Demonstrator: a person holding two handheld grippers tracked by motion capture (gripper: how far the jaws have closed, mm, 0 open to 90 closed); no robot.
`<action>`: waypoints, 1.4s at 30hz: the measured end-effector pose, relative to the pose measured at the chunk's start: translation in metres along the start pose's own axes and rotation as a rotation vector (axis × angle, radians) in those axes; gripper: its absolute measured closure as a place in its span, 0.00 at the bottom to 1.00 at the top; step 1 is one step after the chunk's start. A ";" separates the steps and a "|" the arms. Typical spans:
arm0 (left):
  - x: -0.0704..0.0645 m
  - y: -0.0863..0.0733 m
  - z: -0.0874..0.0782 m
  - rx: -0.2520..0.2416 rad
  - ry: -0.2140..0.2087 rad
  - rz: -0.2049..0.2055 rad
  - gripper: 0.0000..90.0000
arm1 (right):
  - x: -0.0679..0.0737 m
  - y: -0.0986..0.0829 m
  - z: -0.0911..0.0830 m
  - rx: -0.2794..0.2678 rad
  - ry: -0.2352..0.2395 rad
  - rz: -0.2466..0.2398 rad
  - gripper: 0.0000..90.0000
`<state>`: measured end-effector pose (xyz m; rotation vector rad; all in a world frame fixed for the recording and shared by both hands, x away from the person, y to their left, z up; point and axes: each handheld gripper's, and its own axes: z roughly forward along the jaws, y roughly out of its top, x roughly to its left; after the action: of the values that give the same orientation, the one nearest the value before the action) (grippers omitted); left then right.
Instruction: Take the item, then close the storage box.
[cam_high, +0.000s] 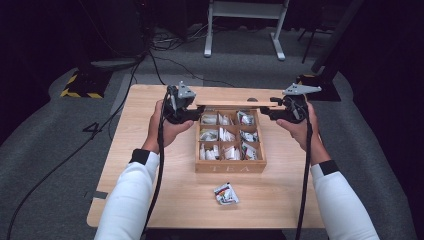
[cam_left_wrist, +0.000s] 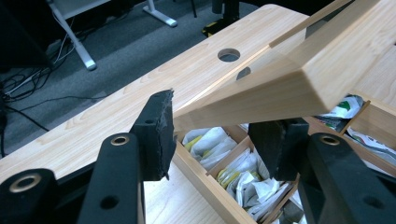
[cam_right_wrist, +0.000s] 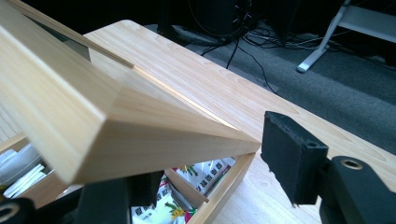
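A wooden tea box marked TEA sits mid-table, its compartments holding several tea bags. Its lid is raised and tilted over the rear edge. My left gripper grips the lid's left end, and my right gripper grips its right end. In the left gripper view the jaws of the gripper bracket the lid's end face, one pad touching its corner. In the right gripper view the lid hides one jaw of the gripper, while the other pad sits at its corner.
One loose tea bag packet lies on the table in front of the box. A round hole is in the tabletop behind the box. Beyond the table are grey carpet, cables and a white desk frame.
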<state>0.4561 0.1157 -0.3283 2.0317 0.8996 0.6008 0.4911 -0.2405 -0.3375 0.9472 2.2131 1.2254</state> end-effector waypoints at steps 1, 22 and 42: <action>-0.001 -0.001 0.000 0.001 -0.002 0.006 0.56 | 0.001 -0.001 0.000 0.007 -0.004 -0.004 0.45; -0.020 -0.011 -0.012 0.031 -0.011 0.094 0.56 | 0.012 -0.015 -0.018 0.036 0.012 -0.033 0.44; -0.026 -0.033 -0.014 0.044 -0.046 0.096 0.43 | 0.025 -0.038 -0.025 0.055 0.011 -0.065 0.41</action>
<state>0.4180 0.1160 -0.3503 2.1298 0.7979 0.5886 0.4447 -0.2498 -0.3582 0.8836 2.2779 1.1488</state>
